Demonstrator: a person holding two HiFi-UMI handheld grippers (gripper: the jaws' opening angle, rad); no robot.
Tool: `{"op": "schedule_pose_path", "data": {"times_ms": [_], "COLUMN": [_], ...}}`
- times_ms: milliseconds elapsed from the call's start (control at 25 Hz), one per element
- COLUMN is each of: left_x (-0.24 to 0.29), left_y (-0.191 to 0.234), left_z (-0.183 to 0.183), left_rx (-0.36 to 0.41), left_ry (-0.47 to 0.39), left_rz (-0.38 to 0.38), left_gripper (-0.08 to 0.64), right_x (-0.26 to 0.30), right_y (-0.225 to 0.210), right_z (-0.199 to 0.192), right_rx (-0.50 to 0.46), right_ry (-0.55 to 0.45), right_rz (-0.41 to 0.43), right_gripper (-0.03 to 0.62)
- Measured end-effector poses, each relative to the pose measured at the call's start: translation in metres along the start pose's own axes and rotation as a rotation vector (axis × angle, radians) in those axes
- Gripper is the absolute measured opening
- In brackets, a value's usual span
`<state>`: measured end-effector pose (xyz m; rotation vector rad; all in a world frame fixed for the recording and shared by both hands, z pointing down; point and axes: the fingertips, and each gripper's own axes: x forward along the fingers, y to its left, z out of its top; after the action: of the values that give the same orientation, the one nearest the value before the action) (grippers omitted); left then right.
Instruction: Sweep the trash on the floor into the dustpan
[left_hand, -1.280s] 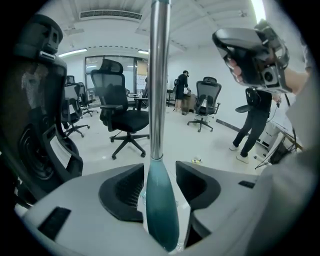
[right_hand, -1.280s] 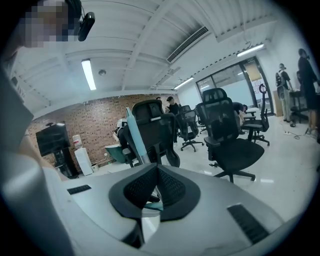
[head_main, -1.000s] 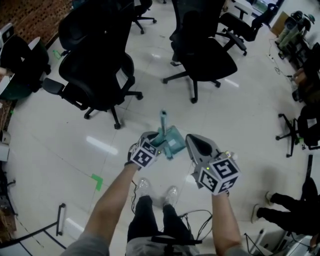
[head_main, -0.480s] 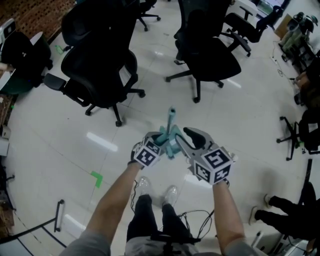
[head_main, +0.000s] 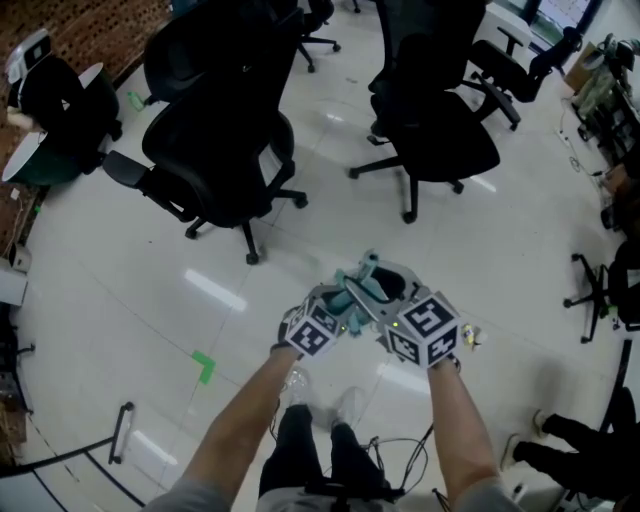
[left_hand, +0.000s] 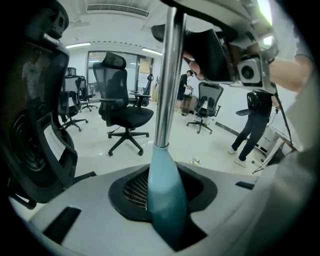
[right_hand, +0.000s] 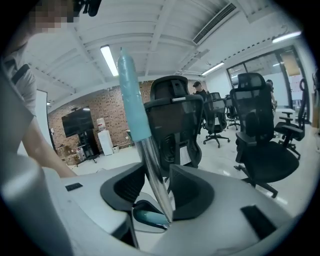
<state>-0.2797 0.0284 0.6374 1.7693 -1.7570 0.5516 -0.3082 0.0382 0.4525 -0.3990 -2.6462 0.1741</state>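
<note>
As I judge it: nothing swept yet.
Left gripper (left_hand: 165, 192): clamped on long teal-and-metal handle (left_hand: 169, 90).
Right gripper (right_hand: 155, 192): jaws just opening, loose round it.
Remaining: all sweeping.

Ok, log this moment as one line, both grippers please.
left gripper: shut on pole | right gripper: jaws just been opening, pole between them, not clamped

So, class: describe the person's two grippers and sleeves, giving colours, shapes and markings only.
The left gripper and the right gripper both have rounded, pale grey shells with black gridded pads. Each carries a cube covered in black-and-white square markers. The person wears short grey sleeves.
</note>
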Motion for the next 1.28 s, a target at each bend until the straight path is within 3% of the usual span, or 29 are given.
{"op": "schedule_pose_path", "data": {"times_ms": [120,360,600,800,960,1280], "left_x": [0.003,0.005,0.004,0.007,-0.002,-0.011], "left_y": [-0.007,0.001,-0.002,-0.003,0.002,0.007], "left_z": [-0.004,0.004,0.005,0.006,-0.002,-0.006], "left_rx": [0.001,0.01,0.027,0.034,0.005,-0.033], "left_ry": [0.009,0.004,0.001,0.002,0.002,-0.003], "left_rz": [-0.025,-0.015,0.009,-0.007,0.003,0.046], "left_gripper": [0.126,0.126,0.117,0.117,0.117,0.118], "right_x": [-0.002,0.0,-0.002,-0.002,-0.02,-0.043], "right_y": [0.002,-0.003,-0.005,-0.011,-0.05,-0.06], "right_z": [-0.004,0.0,0.0,0.0,-0.006,-0.017], "right_rx": [-0.029,-0.102,-0.104,-0.081,0.011,0.035], "right_ry": [0.016,0.016,0.008,-0.006,-0.038,-0.037], "right_rz": [0.005,-0.001,0.04,0.06,-0.036,-0.054], "right_gripper": [0.118,0.104,0.101,0.101,0.098,0.097]}}
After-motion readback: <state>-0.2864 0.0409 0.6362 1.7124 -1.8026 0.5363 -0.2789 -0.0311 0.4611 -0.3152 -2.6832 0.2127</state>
